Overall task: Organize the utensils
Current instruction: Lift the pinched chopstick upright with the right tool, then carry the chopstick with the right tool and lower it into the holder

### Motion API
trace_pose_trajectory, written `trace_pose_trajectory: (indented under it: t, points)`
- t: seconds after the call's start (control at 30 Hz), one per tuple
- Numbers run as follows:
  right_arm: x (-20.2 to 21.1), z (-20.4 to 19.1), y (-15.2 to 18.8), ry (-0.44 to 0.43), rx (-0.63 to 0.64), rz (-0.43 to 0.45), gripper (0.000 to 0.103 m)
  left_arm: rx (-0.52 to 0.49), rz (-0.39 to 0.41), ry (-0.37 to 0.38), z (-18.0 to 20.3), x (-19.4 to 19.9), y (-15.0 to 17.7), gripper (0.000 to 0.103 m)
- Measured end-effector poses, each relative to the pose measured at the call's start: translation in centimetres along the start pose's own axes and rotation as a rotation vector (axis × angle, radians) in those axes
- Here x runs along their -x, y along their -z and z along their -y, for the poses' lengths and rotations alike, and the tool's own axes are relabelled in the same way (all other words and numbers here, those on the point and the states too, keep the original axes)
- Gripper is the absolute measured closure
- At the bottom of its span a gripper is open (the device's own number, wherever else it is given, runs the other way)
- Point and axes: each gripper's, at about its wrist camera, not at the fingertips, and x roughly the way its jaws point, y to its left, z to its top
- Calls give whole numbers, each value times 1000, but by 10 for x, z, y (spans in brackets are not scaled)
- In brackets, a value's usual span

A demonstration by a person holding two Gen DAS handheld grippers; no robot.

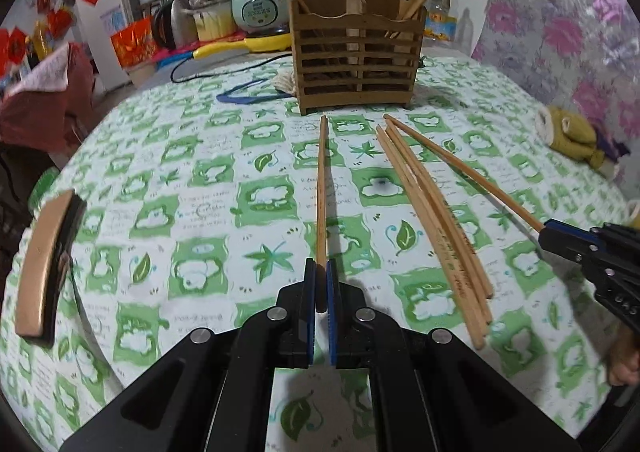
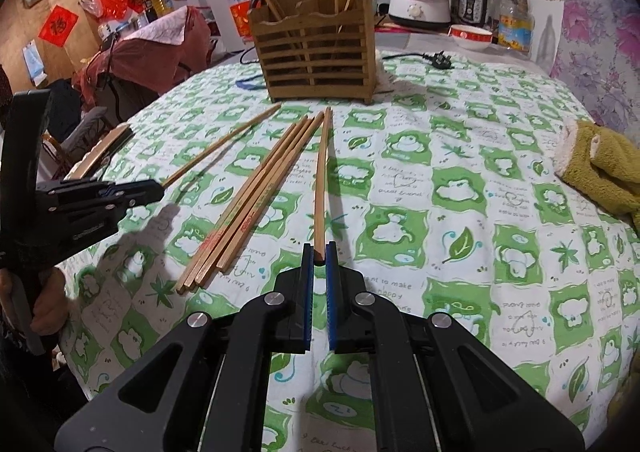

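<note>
Tabletop: round, under a green-and-white leaf-print cloth, in a cluttered kitchen with appliances along the back.

Wooden holder: slatted, two compartments, at 12 o'clock on the far side; several chopsticks already stand upright in it.

Left tool: clamped tight on the near end of one chopstick, which runs straight toward 12 o'clock, its far tip near the holder's base.

Right tool: likewise closed on the butt of a second chopstick, also pointing toward 12 o'clock.

Loose bundle: about four chopsticks lying together on the cloth between the two held sticks, at 1 to 2 o'clock from the left tool.

Other items: green plush toy at 3 o'clock; blue band left of the holder.

Handling: the sticks look light, rigid, thin and smooth, so prone to pivot or slip in a grip at the very end. A hold slightly further up the shaft would probably steady the tip for dropping into a compartment.
</note>
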Motion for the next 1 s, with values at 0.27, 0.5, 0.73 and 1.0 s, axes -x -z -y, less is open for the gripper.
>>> trace_pose_trajectory:
  t: [0.27, 0.5, 0.73, 1.0]
  points:
    - [47, 2, -18, 17, -24, 145, 96, 7, 101, -15, -4, 47, -19, 98]
    - [90, 1, -53, 14, -28, 261, 96, -17, 176, 2, 5, 83, -53, 98]
    - [112, -5, -79, 7, -18, 321, 96, -42, 223, 27, 13, 110, -86, 98]
    - [124, -5, -103, 2, -11, 354, 96, -61, 230, 54, 18, 120, -116, 98]
